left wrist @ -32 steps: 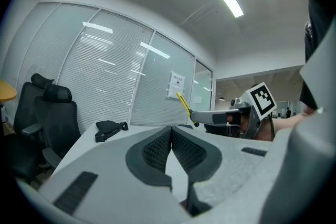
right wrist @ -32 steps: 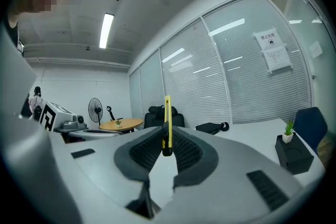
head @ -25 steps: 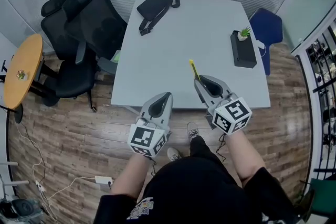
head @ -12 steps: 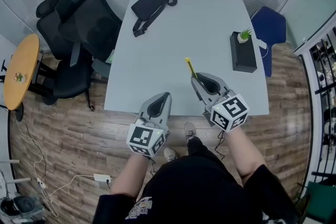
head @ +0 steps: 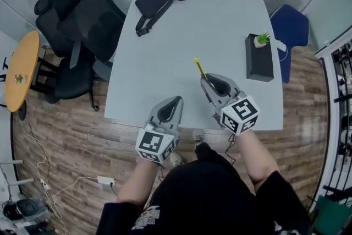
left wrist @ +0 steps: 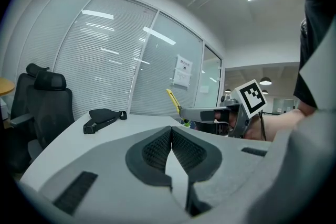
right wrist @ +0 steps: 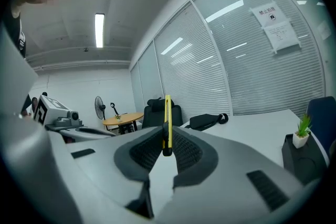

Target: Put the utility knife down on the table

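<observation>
Head view: one table (head: 192,36), one utility knife (head: 198,69), two grippers. The right gripper (head: 205,81) pinches the slim yellow knife, which juts past its tips. The left gripper (head: 176,99) has its jaws pressed together, empty.

The slim yellow utility knife (head: 198,69) is sticking out from the right gripper (head: 207,83), which is clamping its dark end. It is tilting upward over the tabletop (head: 181,36), near the front edge.

Head view looks steeply down at the table (head: 176,36); gripper views skim across it
</observation>
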Tool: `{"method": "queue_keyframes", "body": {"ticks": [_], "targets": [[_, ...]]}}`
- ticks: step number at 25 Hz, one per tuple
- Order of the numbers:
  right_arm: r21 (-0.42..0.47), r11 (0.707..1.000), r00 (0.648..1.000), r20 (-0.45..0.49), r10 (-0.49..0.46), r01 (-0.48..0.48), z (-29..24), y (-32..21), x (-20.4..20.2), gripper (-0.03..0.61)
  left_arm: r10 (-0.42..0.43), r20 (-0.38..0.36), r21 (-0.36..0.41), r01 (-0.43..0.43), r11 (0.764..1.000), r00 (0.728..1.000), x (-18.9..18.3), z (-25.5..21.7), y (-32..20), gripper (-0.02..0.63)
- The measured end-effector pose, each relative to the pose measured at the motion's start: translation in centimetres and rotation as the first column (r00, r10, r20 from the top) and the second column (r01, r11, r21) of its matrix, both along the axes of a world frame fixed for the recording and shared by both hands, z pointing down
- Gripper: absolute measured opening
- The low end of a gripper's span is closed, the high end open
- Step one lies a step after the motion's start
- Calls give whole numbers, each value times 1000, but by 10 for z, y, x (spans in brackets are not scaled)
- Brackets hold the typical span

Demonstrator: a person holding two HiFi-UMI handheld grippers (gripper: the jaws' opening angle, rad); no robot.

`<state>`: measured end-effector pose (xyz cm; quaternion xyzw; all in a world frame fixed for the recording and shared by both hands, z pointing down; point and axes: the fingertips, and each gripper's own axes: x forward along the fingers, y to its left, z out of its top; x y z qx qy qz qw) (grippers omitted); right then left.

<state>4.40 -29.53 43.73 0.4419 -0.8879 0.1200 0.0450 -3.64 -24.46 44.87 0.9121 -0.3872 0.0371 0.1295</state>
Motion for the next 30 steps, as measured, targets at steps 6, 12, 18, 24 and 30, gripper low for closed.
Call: {"method": "queue_keyframes", "body": {"ticks": [6,12,18,24,30], "targets": [[-32,999,999,-21,-36,35,24,-25,5,56,-12,28,-31,13,999,1000,15,20,-15,6],[-66,995,995,-59,-85,81,55,-44,4,57,-17,52,-49,20,999,999,27,36,-23,5],[-110,987,988,-88,-130,120,87,-59,1,55,-33,61,-78,38,996,998,29,51,-29,6],[-164,977,980,-117,-158,138,120,-72,-5,56,-58,62,-110,64,992,996,25,62,-34,6],[-260,956,968,-165,-187,140,168,-79,-8,55,-76,61,-137,83,987,995,21,72,-37,6]]}}
